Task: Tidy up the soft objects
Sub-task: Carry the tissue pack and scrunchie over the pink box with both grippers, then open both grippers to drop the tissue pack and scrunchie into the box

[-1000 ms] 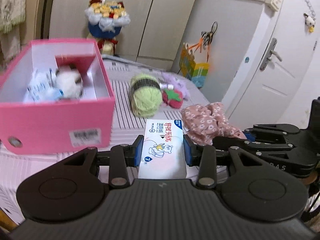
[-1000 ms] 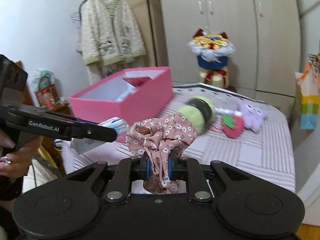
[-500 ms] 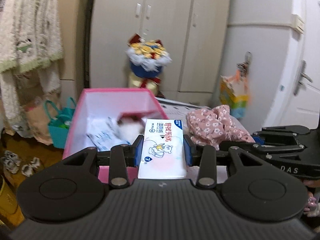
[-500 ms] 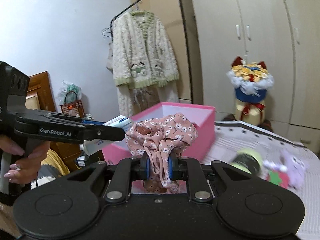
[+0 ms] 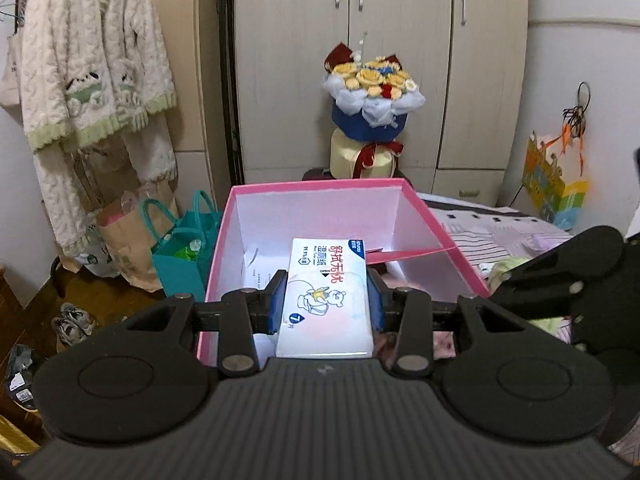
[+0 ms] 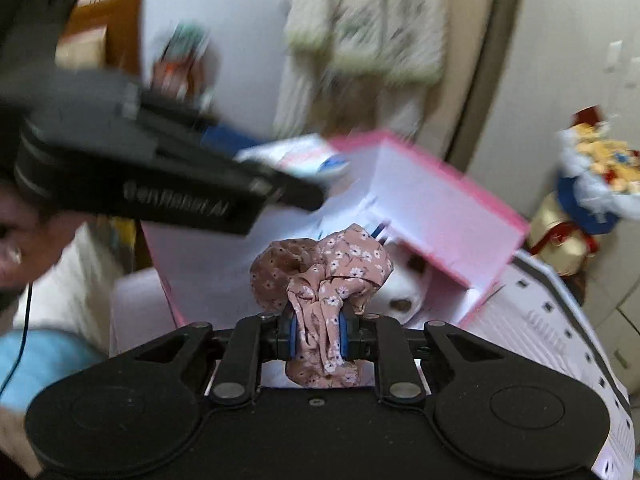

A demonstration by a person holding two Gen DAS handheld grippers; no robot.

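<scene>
Tissue pack [image 5: 327, 300], white with red lettering and a cartoon bear, sits clamped between the blue pads of your left gripper [image 5: 327, 306]; the jaws are closed only as far as the pack's width, pressing on its long sides. You hold it over the open pink box [image 5: 316, 190], with the pack's far end reaching toward 12 o'clock above the box's white interior. A pink divider [image 5: 408, 255] crosses the box at about 2 o'clock from the pack.

Your right gripper [image 6: 319, 338] has its jaws drawn nearly together on a bunched pink floral cloth [image 6: 322, 270], which puffs out above the pads and hangs a little below them. In the right wrist view the box [image 6: 448, 188] lies at 12 to 1 o'clock beyond the cloth, tilted in the frame and blurred. Your left gripper [image 6: 312, 196] cuts across that view at 10 o'clock, carrying the pack [image 6: 304, 156] over the box's near corner. Something white and fluffy [image 6: 400, 284] lies inside the box just past the cloth; you cannot tell what it is.

Beyond the box, at 12 o'clock in the left wrist view, a flower bouquet [image 5: 374, 96] stands before the wardrobe [image 5: 400, 20]. A cream cardigan [image 5: 88, 60] hangs at 10 o'clock, with a teal bag [image 5: 182, 248] below it on the floor. The striped bedcover [image 5: 472, 236] shows at 2 o'clock.
</scene>
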